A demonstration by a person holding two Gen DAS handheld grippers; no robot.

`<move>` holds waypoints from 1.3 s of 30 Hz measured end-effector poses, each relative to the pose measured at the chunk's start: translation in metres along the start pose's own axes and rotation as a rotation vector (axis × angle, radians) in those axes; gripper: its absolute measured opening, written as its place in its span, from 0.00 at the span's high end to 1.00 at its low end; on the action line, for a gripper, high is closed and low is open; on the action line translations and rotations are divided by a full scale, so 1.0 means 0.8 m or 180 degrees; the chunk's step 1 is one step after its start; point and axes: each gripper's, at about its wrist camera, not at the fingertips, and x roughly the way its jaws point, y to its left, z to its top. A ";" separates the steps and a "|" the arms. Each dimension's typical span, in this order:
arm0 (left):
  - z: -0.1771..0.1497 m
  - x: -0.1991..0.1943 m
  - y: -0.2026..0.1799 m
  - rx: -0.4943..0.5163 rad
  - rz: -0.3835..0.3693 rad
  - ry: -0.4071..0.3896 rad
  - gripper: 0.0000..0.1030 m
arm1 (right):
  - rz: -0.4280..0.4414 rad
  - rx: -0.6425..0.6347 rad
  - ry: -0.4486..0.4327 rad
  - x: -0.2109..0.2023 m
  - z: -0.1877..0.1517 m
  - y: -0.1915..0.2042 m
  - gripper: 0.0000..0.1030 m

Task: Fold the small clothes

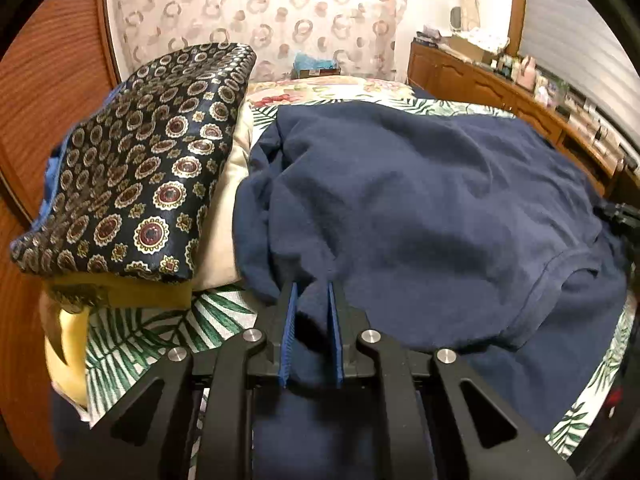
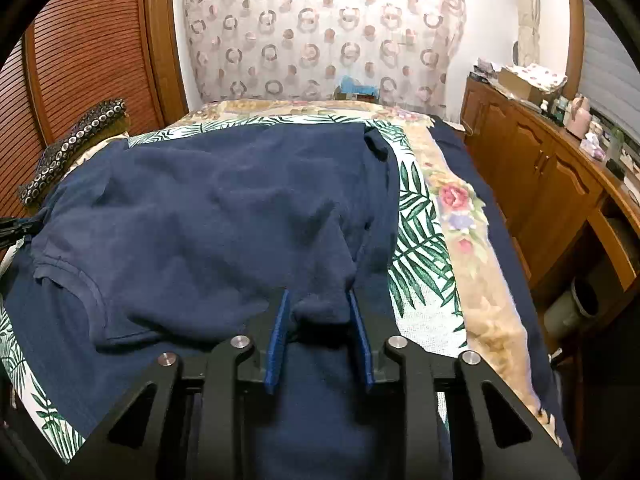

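A navy blue shirt (image 1: 420, 208) lies rumpled on a palm-leaf cloth (image 1: 168, 328) spread over the bed. It also fills the right wrist view (image 2: 208, 216), with its round neckline toward the left. My left gripper (image 1: 312, 286) is shut on a fold of the shirt near its left side. My right gripper (image 2: 318, 294) grips a bunched fold of the shirt near its right edge, fabric filling the gap between its blue pads. The right gripper's black tip shows at the far right of the left wrist view (image 1: 620, 216).
A stack of folded clothes topped by a dark medallion-print piece (image 1: 148, 176) sits left of the shirt, also in the right wrist view (image 2: 72, 148). A wooden dresser (image 2: 552, 184) with clutter runs along the right. A wooden shutter door (image 2: 92, 52) stands at the left. A patterned curtain (image 2: 320, 32) hangs behind.
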 end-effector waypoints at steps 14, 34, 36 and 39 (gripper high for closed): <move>0.014 -0.077 -0.023 0.0201 -0.0095 -0.0507 0.93 | -0.0114 -0.0286 -0.0372 -0.045 0.008 0.014 0.92; 0.000 -0.143 -0.025 0.0106 -0.0261 -0.0834 0.94 | 0.0035 -0.0246 -0.0388 -0.089 -0.014 0.003 0.92; -0.004 -0.137 -0.022 0.0087 -0.0247 -0.0795 0.94 | 0.0094 -0.0185 -0.0390 -0.089 -0.016 0.000 0.92; -0.008 -0.131 -0.020 0.0050 -0.0227 -0.0753 0.94 | 0.0127 -0.0196 -0.0404 -0.093 -0.019 0.002 0.90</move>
